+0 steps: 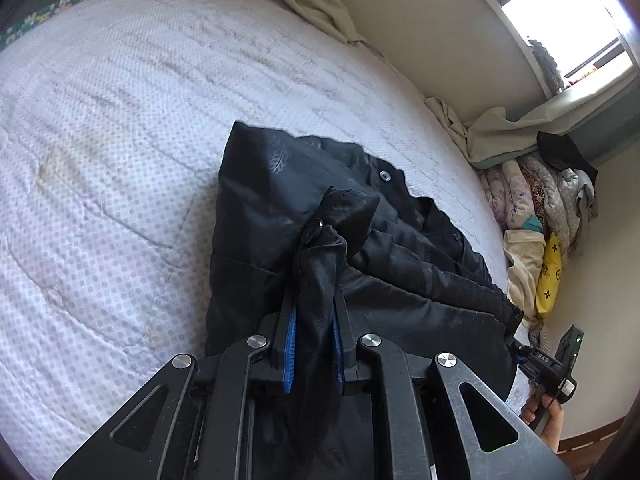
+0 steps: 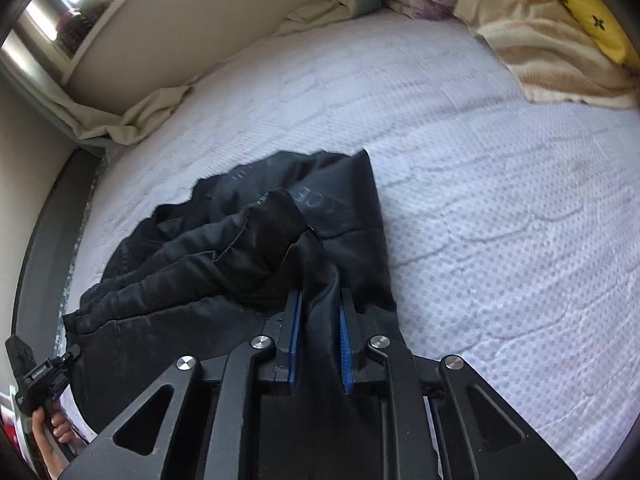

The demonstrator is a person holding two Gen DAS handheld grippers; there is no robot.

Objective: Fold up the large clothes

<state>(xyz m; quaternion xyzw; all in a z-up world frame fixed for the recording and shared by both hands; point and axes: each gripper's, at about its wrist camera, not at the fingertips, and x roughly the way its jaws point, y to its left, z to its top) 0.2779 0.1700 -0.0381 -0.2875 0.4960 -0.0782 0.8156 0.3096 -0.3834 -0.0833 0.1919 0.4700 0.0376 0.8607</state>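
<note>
A large black buttoned garment lies bunched on the white quilted mattress. My left gripper is shut on a gathered fold of it near a button, the cloth pinched between its blue pads. In the right wrist view the same black garment spreads to the left, and my right gripper is shut on another bunched edge between its blue pads. Each gripper shows at the edge of the other's view, the right gripper and the left gripper, hand-held.
A pile of folded and crumpled clothes with a yellow printed item lies at the bed's end; it also shows in the right wrist view. Beige sheets bunch along the wall under a window. A dark bed frame borders the mattress.
</note>
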